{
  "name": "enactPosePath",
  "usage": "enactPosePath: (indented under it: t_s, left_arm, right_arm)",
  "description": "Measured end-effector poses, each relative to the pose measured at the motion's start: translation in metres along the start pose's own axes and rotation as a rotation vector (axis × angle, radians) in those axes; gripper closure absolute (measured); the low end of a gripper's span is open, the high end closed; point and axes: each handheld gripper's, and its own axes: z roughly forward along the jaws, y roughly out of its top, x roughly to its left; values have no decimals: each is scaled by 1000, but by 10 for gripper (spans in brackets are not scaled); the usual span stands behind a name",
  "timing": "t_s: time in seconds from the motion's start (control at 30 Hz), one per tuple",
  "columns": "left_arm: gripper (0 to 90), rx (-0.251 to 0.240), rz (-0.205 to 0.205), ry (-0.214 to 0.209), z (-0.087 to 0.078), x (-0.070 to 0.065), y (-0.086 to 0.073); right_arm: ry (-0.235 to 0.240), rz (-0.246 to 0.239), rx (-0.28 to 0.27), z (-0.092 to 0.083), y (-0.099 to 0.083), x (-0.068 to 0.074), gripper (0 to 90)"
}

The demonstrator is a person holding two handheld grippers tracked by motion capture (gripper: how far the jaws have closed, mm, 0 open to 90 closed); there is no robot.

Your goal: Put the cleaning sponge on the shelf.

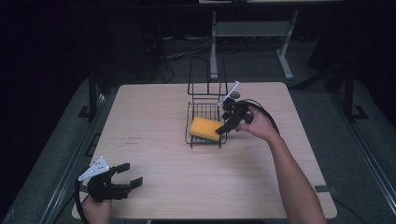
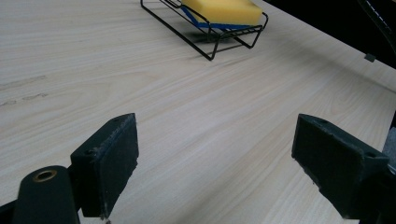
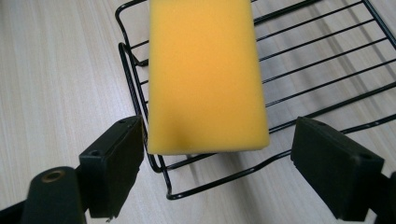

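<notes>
Dark room all around, w/ a grey floor, loose cables on it, and the white legs of another stand (image 1: 215, 46) at the back. Light wood bench (image 1: 154, 154) sits in the middle, pale w/ fine grain lines and a few faint marks near its left side.

Black wire rack (image 1: 205, 112) stands near the middle of the bench, w/ a tall wire back. Yellow sponge (image 1: 205, 128) lies in the rack's low tray, tilted, w/ one end up on the front rim. From the left tool view it shows a blue layer under the yellow.

Right tool (image 1: 229, 125) is at the rack's right side, jaws wide apart on each side of the sponge end, not touching it.

Left tool (image 1: 130, 175) is low at the bench's near left corner, well apart from the rack, jaws wide, nothing between them.
</notes>
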Motion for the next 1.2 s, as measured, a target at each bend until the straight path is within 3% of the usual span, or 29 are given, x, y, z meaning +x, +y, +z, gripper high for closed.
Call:
enactPosePath:
  t_s: [1.2]
  left_arm:
    - [141,11,11,-8,4,-2,1]
  right_arm:
    - [-56,98,7,-27,-64,-5,174]
